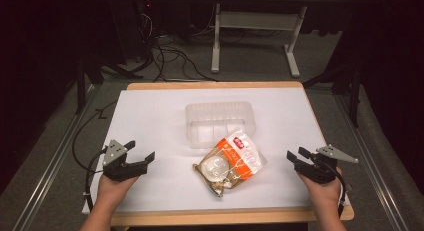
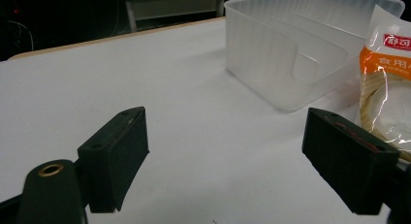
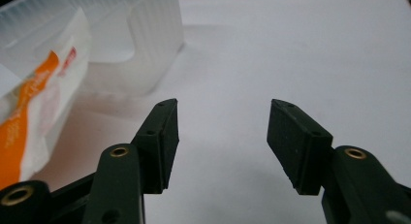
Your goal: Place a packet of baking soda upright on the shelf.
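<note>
Nearest the person, the left gripper (image 1: 134,156) rests at the left front of the white surface (image 1: 150,121), its jaws spread wide with nothing between them. The right gripper (image 1: 295,156) sits at the right edge, well apart from it, jaws likewise spread and empty. Between the two, nearer the middle, lies an orange-and-white food packet (image 1: 230,163), flat on the surface with its top corner touching or just overlapping the clear plastic container (image 1: 218,122). The container stands open just behind the packet, towards the far side.
</note>
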The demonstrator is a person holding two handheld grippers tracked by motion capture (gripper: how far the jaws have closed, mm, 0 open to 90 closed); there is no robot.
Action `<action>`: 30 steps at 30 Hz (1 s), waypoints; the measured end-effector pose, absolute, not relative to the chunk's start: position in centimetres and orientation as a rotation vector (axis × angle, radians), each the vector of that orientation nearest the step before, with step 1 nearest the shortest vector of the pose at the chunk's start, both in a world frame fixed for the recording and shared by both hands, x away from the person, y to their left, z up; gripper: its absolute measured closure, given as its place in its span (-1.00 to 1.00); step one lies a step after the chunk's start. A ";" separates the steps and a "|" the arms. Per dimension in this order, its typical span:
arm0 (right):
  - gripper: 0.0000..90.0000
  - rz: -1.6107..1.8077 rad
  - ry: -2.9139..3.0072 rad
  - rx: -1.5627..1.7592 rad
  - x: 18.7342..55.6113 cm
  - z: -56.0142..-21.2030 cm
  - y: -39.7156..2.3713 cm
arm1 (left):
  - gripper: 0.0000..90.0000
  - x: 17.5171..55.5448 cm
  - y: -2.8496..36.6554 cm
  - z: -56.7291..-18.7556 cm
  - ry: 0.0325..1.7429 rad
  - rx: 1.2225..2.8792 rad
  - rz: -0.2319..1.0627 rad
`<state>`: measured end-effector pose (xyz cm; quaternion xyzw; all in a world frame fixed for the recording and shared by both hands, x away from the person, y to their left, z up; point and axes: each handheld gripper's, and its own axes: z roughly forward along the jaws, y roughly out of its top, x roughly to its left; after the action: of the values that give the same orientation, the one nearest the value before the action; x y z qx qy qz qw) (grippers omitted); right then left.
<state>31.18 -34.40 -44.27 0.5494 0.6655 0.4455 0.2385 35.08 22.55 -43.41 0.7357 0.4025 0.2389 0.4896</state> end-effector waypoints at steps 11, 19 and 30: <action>-0.02 1.194 1.845 1.499 31.0 -44.3 -33.7 | -0.62 35.0 22.8 -43.4 0.978 1.776 0.579; -0.03 1.233 1.832 1.488 30.8 -43.9 -33.1 | -0.62 35.0 22.7 -43.4 0.976 1.780 0.584; -0.16 1.370 1.896 1.381 30.6 -42.5 -29.2 | -0.62 35.0 22.7 -43.4 0.970 1.793 0.588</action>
<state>30.55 -29.16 -42.51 0.4971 0.6822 0.4931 0.2109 35.02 22.65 -43.37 0.7376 0.3991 0.2417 0.4881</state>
